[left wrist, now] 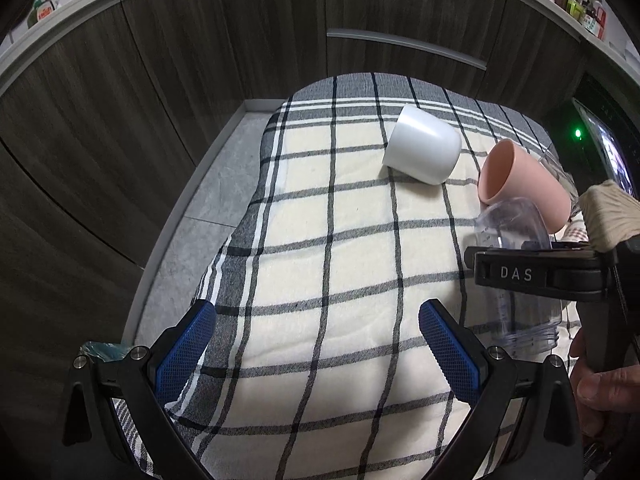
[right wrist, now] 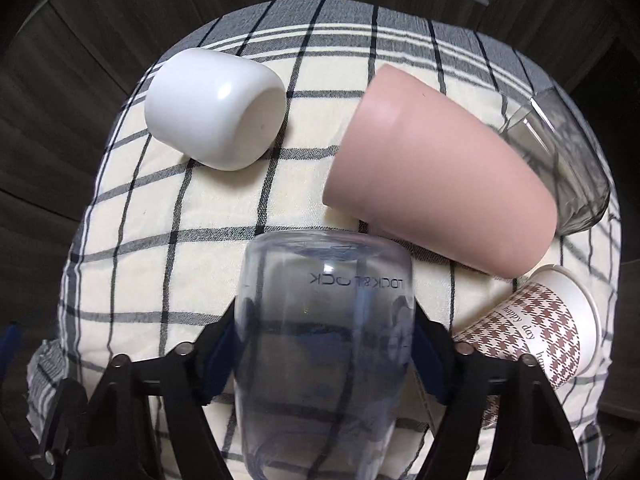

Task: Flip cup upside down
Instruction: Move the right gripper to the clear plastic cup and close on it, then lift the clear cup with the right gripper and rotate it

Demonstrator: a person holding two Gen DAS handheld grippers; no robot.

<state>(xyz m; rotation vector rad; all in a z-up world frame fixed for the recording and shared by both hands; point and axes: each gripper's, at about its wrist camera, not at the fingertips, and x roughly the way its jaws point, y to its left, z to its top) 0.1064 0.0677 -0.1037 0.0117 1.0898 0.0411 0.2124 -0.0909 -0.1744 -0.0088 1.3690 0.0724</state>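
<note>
My right gripper (right wrist: 324, 344) is shut on a clear plastic cup (right wrist: 324, 320), held with its closed base up and away from the camera. In the left wrist view the same clear plastic cup (left wrist: 516, 232) sits in the right gripper (left wrist: 520, 276) at the right, its threaded mouth pointing down just above the checked cloth (left wrist: 320, 260). My left gripper (left wrist: 316, 344) is open and empty over the cloth's near part. A white cup (right wrist: 216, 108) and a pink cup (right wrist: 440, 184) lie on their sides beyond.
A clear glass (right wrist: 568, 168) lies behind the pink cup and a patterned paper cup (right wrist: 536, 332) lies at the right. Dark wood cabinet fronts (left wrist: 160, 80) stand behind the table. A grey floor strip (left wrist: 208, 200) runs along the cloth's left edge.
</note>
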